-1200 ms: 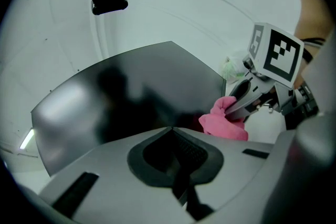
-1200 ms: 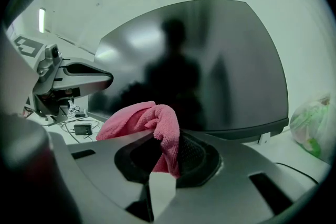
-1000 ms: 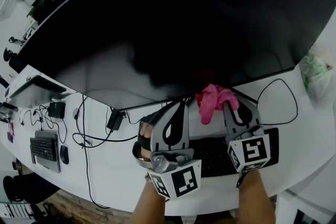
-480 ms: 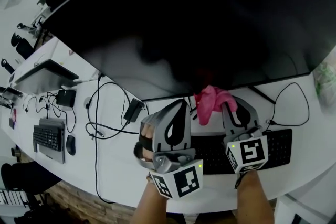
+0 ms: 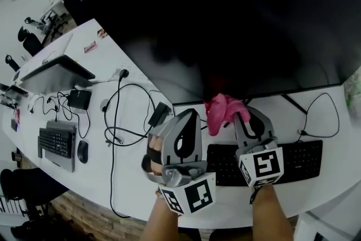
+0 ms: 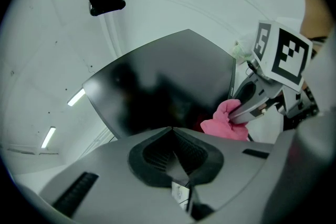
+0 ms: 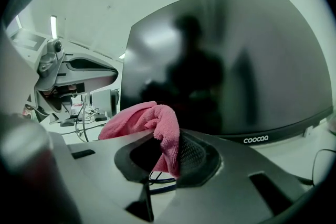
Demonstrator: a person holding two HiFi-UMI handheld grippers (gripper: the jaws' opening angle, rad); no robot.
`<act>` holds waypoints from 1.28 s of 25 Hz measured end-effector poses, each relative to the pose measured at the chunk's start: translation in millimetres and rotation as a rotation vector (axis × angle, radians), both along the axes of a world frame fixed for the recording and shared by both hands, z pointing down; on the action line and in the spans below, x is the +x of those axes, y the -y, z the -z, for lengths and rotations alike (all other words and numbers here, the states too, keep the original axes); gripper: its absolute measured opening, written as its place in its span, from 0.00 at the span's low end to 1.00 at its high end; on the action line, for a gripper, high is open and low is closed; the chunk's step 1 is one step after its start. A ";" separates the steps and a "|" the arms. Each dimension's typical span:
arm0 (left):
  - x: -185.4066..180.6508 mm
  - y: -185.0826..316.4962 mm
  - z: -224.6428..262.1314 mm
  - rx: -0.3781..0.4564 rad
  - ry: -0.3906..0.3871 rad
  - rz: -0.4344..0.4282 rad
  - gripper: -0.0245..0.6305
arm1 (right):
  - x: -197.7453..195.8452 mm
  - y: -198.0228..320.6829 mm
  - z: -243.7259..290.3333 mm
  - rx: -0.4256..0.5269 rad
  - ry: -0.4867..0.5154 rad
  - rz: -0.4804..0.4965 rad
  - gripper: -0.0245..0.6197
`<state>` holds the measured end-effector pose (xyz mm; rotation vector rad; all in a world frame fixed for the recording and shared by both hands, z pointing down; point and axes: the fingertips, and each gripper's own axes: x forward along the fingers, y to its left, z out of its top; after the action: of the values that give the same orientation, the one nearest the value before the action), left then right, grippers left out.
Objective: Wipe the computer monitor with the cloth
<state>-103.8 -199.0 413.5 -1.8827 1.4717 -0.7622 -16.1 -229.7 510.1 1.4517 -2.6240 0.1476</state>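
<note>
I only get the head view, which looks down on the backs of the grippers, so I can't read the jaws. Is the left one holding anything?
Observer: No. The left gripper view shows the left gripper with its jaws together and nothing between them.
Operator: And the right one?
Observer: The right gripper is shut on the cloth. In its own view the cloth is pinched between the jaws, with a bunch sticking out towards the monitor.
Operator: Any marking on the monitor?
Observer: Yes, white lettering on its bottom edge.
</note>
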 end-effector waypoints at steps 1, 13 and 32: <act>-5.4 -0.6 -0.4 0.001 0.000 0.004 0.05 | -6.3 -0.4 -0.1 0.001 0.000 0.005 0.14; -54.7 -6.8 5.1 0.017 0.007 0.024 0.05 | -58.7 -6.2 -0.5 0.000 -0.008 0.027 0.14; -102.0 -9.5 8.6 0.040 0.001 0.006 0.05 | -111.1 -10.0 3.2 0.019 -0.031 0.027 0.14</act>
<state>-205.8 -189.4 404.8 -1.8487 1.4824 -0.7314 -127.2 -219.7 506.9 1.4126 -2.6262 0.0964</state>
